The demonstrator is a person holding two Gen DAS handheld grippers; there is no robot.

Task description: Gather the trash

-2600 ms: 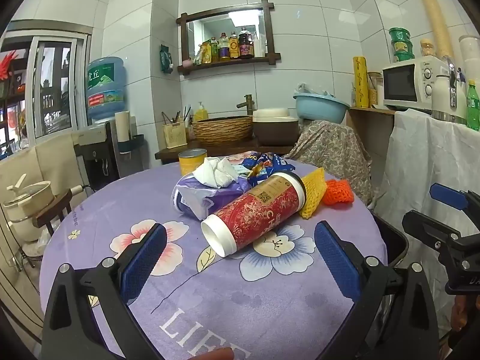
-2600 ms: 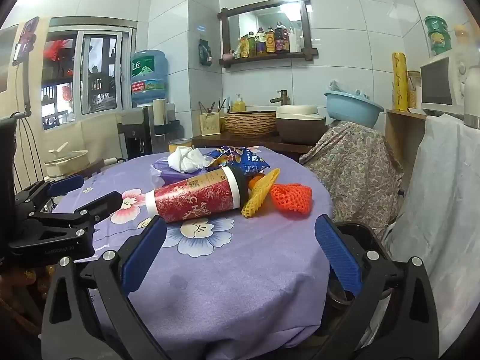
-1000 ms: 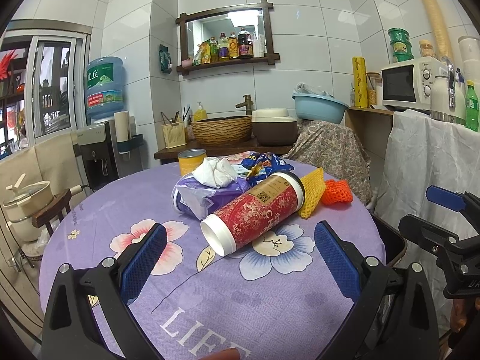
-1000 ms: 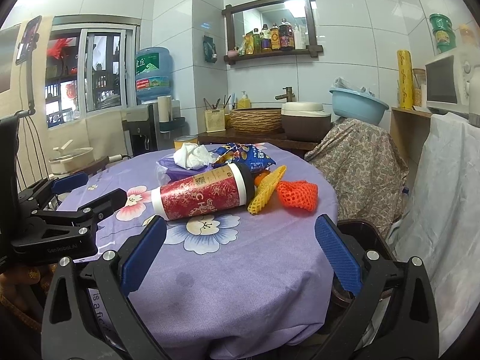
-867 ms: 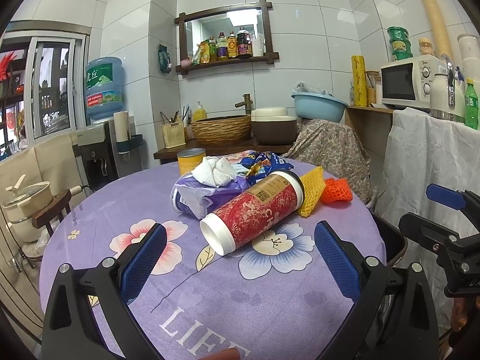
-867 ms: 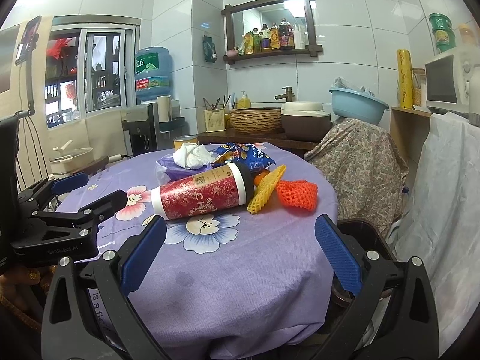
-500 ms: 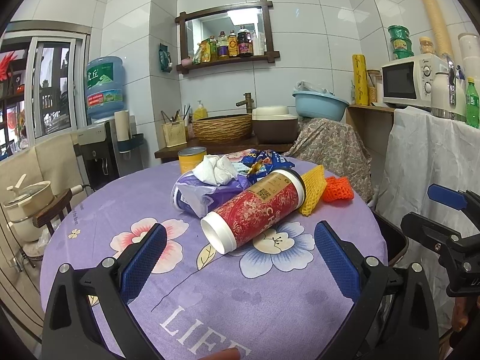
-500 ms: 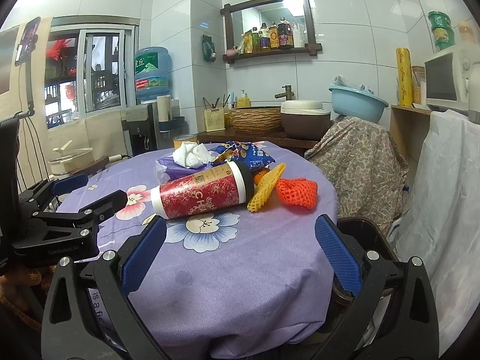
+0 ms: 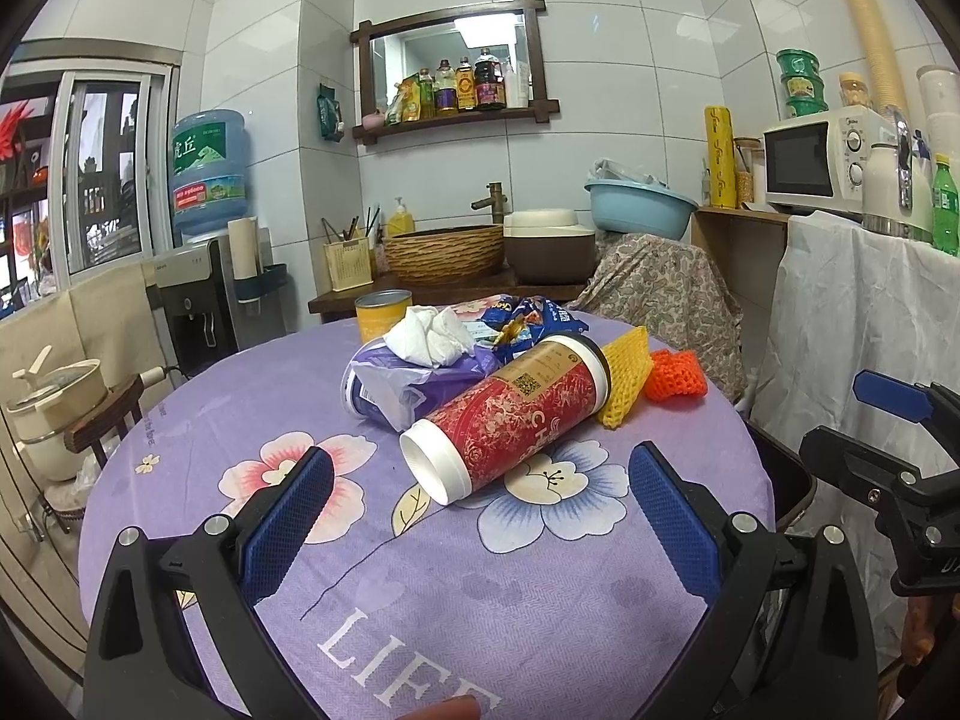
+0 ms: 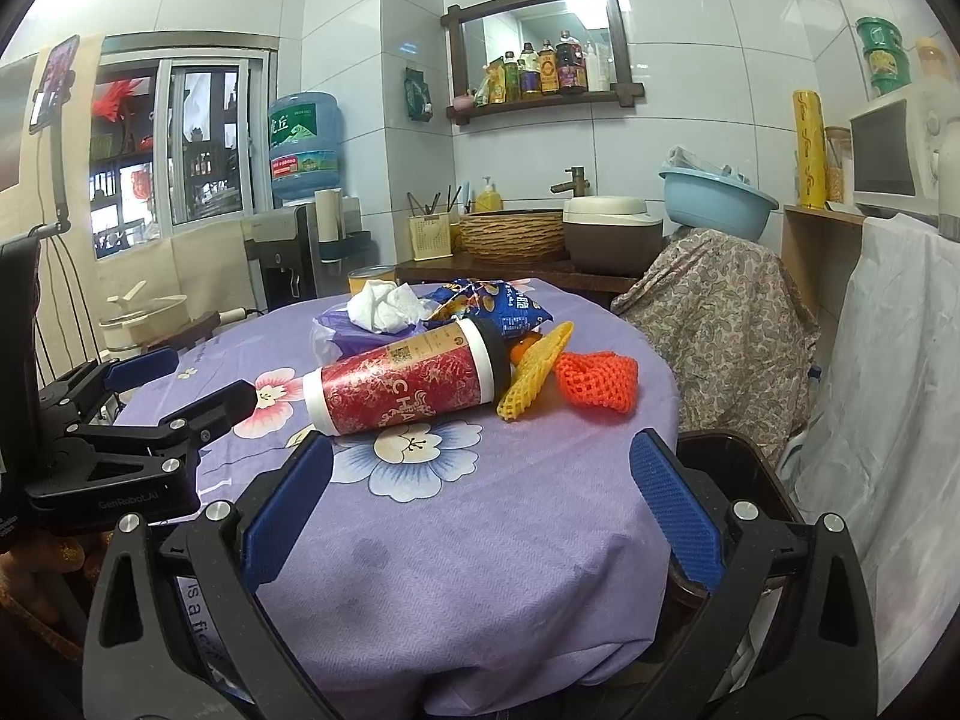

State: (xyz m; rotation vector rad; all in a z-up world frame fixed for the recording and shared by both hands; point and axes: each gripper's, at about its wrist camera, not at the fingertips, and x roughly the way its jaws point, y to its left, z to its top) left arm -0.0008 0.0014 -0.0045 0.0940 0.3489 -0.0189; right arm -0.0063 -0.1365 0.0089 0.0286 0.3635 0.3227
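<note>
The left wrist view looks across the round table (image 9: pixel 252 420) from its near edge, toward 12 o'clock. The right wrist view stands at the table's right near edge, facing 11 o'clock. Both share the red cup (image 9: pixel 510 414) (image 10: pixel 402 387) and back wall.

White-tiled walls (image 9: pixel 600 60), wood-framed mirror shelf (image 9: pixel 450 60) — window (image 10: pixel 180 138) at left.

Dark bin (image 10: pixel 729 456) mostly behind the table edge (image 10: pixel 654 546); orange fruit (image 10: pixel 519 353) half-hidden under yellow foam net (image 10: pixel 534 369).
</note>
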